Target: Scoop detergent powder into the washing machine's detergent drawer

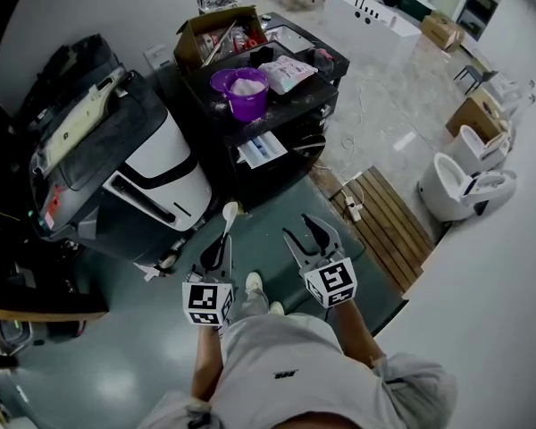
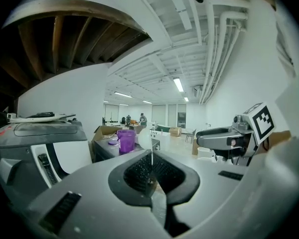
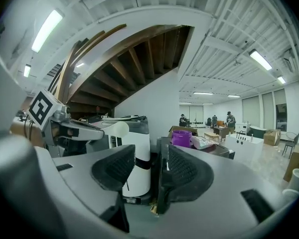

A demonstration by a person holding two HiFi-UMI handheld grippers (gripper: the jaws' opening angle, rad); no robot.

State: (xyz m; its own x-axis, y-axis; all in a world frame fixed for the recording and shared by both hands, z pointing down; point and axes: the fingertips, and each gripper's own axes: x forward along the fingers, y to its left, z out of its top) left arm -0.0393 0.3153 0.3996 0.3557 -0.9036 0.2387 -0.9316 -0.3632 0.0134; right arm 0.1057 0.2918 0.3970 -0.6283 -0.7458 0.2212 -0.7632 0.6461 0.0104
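Left gripper point(image 1: 216, 256) clamped on spoon point(image 1: 227, 222) handle, right gripper point(image 1: 304, 236) jaws apart, empty; powder tub point(image 1: 242, 92) at 12 o'clock on cart point(image 1: 277, 119), washer point(image 1: 156, 164) at 10: dip shallow, carry the bowl level.

Left gripper point(image 1: 217, 250): my jaws are pinched together on the thin handle of a white spoon point(image 1: 230, 211), pointing forward.
Right gripper point(image 1: 297, 229): my jaws stand apart, nothing between them, just beside the left.
Forearms point(image 1: 207, 369): bare, held low.
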